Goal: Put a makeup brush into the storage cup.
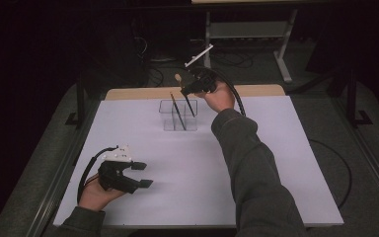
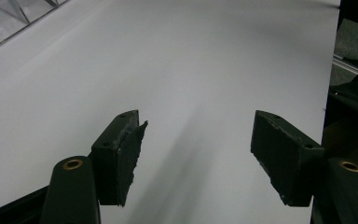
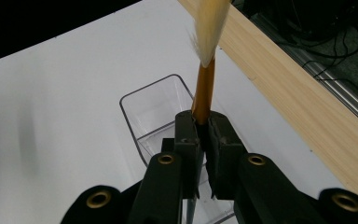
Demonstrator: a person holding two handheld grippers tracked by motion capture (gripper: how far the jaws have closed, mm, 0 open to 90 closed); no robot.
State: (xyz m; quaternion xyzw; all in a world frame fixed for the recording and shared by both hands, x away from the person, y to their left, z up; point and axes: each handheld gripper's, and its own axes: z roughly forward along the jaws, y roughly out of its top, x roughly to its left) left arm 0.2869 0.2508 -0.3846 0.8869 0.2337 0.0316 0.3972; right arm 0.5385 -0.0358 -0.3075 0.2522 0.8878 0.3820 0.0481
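Counter [image 1: 286, 163] under a white sheet, read left to right. At about 8 o'clock the left gripper [image 1: 143, 174] rests low in the person's left hand, its jaws standing wide apart with nothing between them; in the left gripper view they frame bare white surface, with a corner of the clear container [image 2: 9, 18] far off at 11 o'clock.

Toward 12 o'clock stands that clear container [image 1: 178, 116], a small box with see-through walls, and a dark-handled brush [image 1: 177, 112] leans in it already.

Just right of it and above, the right gripper [image 1: 186, 90] has its jaws clamped tight on a paintbrush [image 3: 204, 88]. The brush has an amber-orange handle and a pale, cream-coloured tuft of bristles [image 3: 210, 28], which points up and away from the jaws, blurred in the right gripper view. Its long axis runs steeply, the dark lower end slanting down into the container's mouth.

The move ahead, I judge, turns on this: the container opening lies directly below the right jaws, so the right hand is the nearer one and need only lower the brush along its own axis and let go.
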